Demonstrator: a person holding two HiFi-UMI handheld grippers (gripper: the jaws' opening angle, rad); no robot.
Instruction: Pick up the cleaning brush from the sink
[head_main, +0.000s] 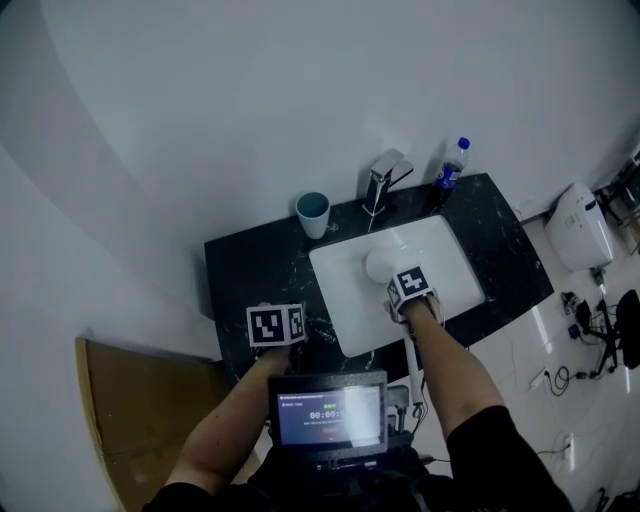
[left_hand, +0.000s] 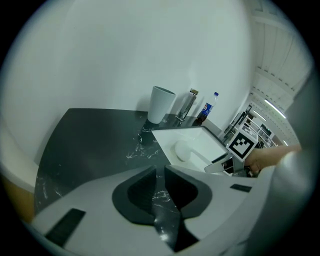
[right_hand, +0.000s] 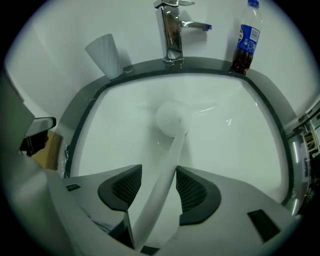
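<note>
Brush (right_hand: 171, 119) lies in the white sink (right_hand: 240, 130), its round head near the middle of the basin and its long handle running back toward the front rim. That lie leaves the handle as the easy part to take. The right tool (right_hand: 159, 171) points steeply down over it with its jaws spread wide and the handle passing between the dark pads. The handle sits close against one pad with a gap at the other, so I judge it bracketed, not gripped. Closing there should trap the handle across its narrow width.

The left tool (left_hand: 160, 171) hangs over the dark table (left_hand: 90, 145) to the sink's left, well apart from the brush. Its jaws are drawn narrow, almost together, with nothing between them; it looks parked out of the way.

The brush is smooth, pale and likely plastic, with a flat strap-like handle. The basin is glossy and rounded, so the handle may slide if nudged. The table is black stone with white veins. A pale cup (right_hand: 105, 52), a chrome tap (right_hand: 172, 30) and a dark bottle (right_hand: 247, 42) stand along the back edge, clear of the grasp.
</note>
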